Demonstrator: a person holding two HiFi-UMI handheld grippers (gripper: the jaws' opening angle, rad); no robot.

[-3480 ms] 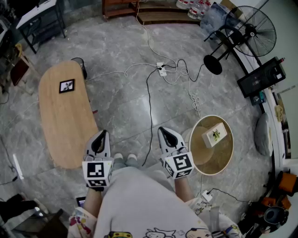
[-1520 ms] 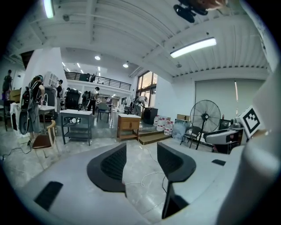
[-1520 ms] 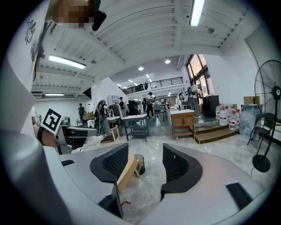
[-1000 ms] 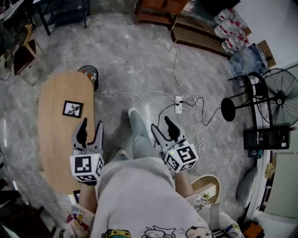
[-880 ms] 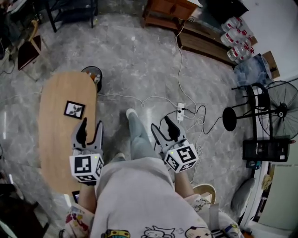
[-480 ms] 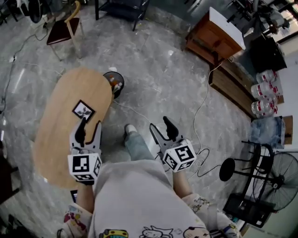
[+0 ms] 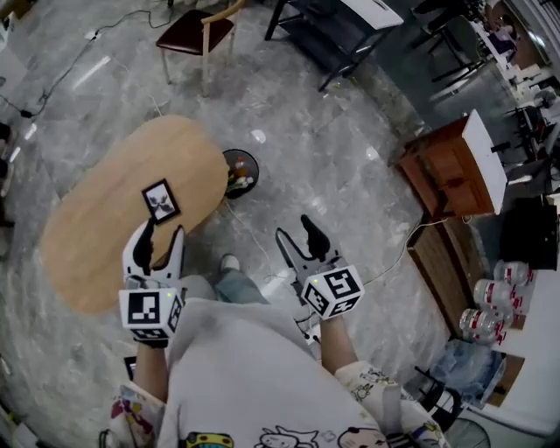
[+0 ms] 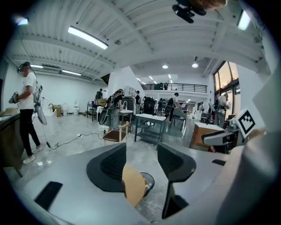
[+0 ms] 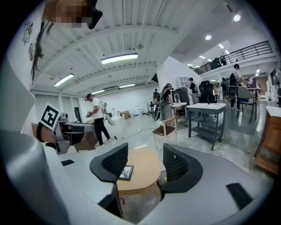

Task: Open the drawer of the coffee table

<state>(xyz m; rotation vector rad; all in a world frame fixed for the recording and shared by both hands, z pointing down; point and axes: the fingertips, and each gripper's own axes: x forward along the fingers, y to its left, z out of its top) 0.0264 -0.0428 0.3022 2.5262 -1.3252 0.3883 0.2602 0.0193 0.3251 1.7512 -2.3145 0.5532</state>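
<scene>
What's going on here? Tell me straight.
A person in a pale printed shirt stands at the oval light-wood coffee table, a two-jaw gripper in each hand. The left tongs hang by the table's near edge, the right tongs over the grey stone floor. Both are open and hold nothing. A small black-framed picture lies on the tabletop. No drawer shows, and neither gripper touches the table.

grey marble floor, wooden chair, brown cabinet.
</scene>
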